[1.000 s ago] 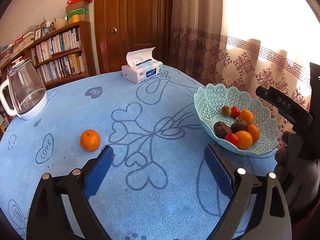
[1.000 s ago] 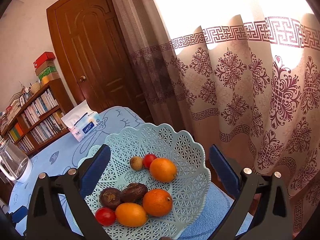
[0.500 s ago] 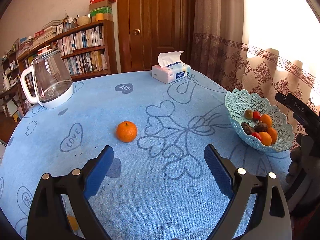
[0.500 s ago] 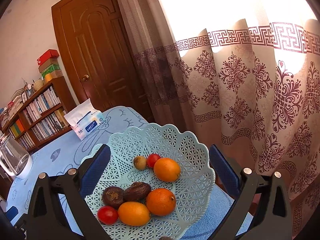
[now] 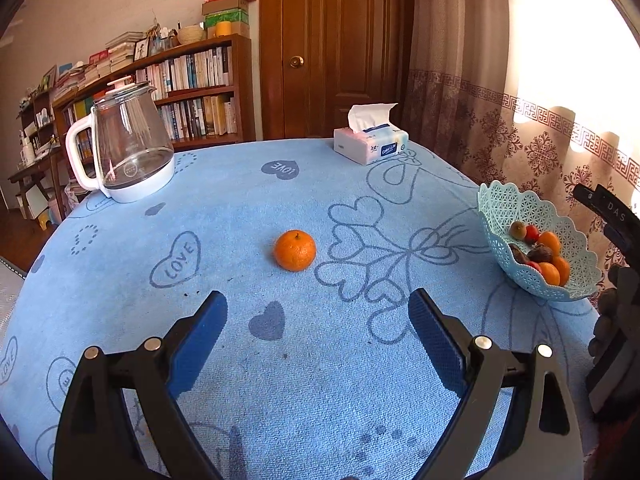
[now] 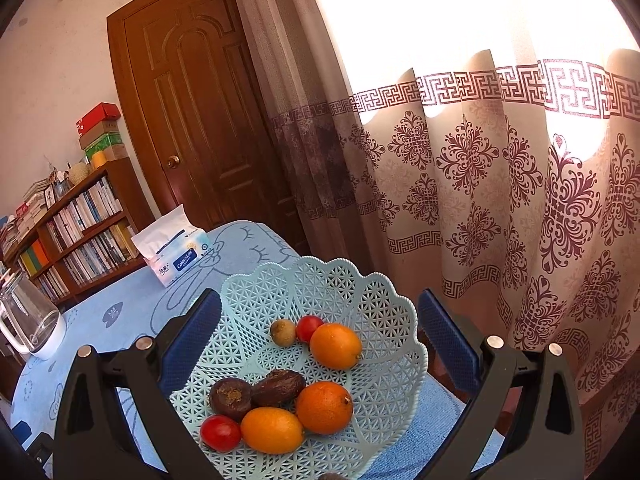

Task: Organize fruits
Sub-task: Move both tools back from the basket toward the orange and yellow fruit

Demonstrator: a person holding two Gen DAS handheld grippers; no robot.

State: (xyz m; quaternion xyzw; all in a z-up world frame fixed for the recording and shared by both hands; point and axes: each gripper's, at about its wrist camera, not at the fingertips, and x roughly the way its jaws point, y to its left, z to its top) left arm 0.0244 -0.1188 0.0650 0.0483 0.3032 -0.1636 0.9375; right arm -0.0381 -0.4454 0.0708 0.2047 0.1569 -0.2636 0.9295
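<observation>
Tabletop (image 5: 120,300) under its blue heart-print cloth carries your glass kettle (image 5: 128,144) far left, a tissue pack (image 5: 370,144) at the back and the lattice fruit basket (image 5: 500,208) at the right edge, none between you and the fruit. "LOVE" is printed on the cloth; "DAS" shows on the right tool. Your tangerine (image 5: 295,250) lies alone mid-table, ahead of your left hand-held gripper (image 5: 318,320), fingers wide apart, not touching. Your right hand-held gripper (image 6: 320,320), also spread and empty, hangs over the basket.
</observation>
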